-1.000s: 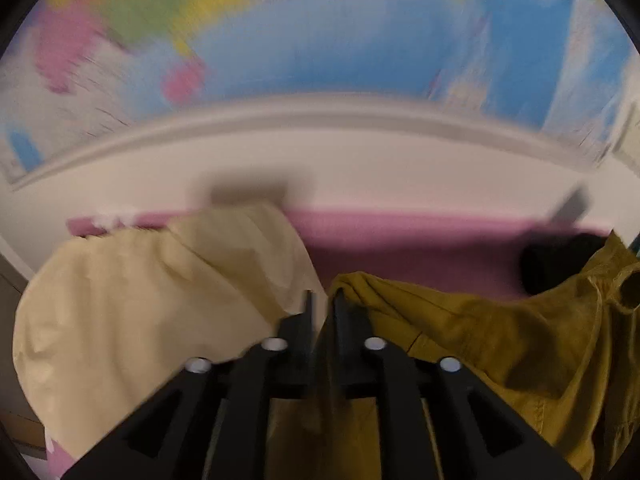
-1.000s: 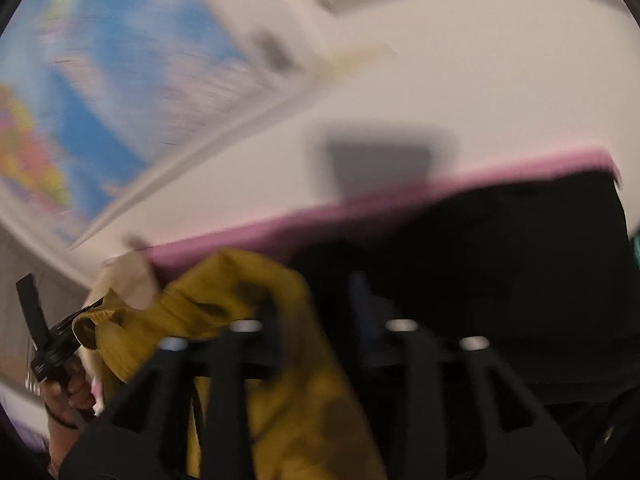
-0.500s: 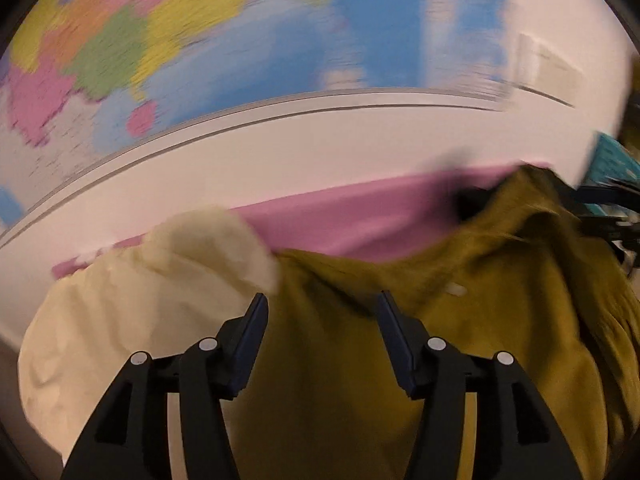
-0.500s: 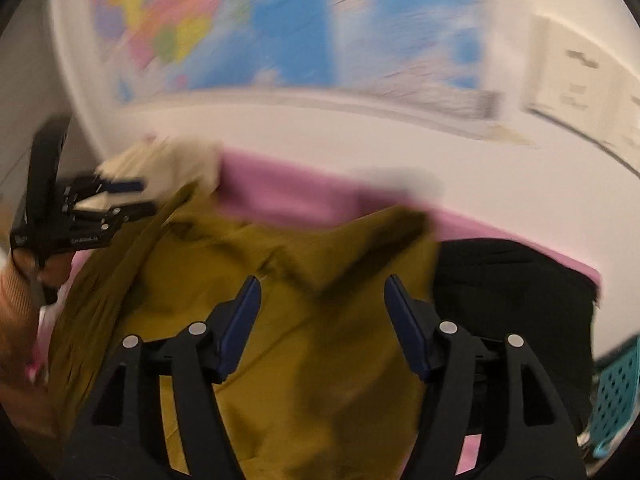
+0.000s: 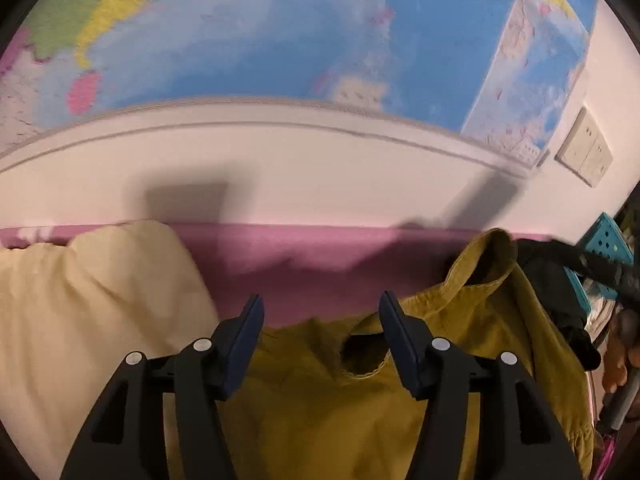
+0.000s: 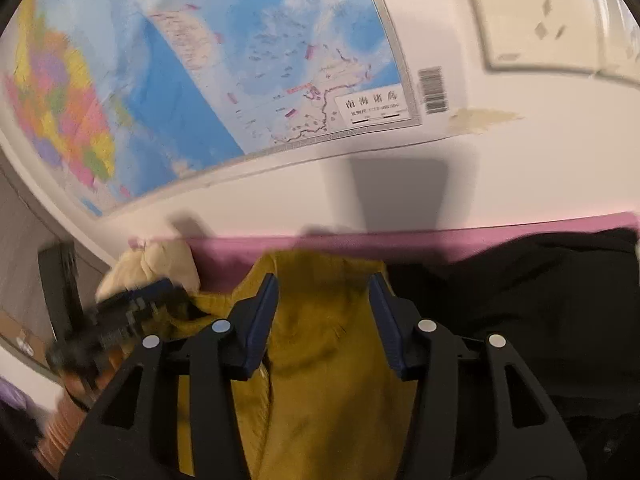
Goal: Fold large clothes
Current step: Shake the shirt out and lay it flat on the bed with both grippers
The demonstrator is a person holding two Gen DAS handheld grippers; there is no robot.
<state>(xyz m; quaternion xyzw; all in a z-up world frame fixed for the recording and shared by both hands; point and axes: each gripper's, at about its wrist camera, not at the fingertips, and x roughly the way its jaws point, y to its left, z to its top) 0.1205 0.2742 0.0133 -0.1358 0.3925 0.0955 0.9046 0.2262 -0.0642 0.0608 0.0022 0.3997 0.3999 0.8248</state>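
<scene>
2 grippers, both spread wide and gripping nothing. My left gripper (image 5: 320, 316) hangs over the shirt (image 5: 360, 408), collar just ahead-right; my right gripper (image 6: 324, 296) sits above its other end. Shirt lies crumpled on the pink bed (image 5: 312, 264), stretched between them.

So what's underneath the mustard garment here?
The pink surface shows beyond the mustard garment and presumably runs under it; at its right edge lies black clothing. Anything directly beneath is covered.
</scene>
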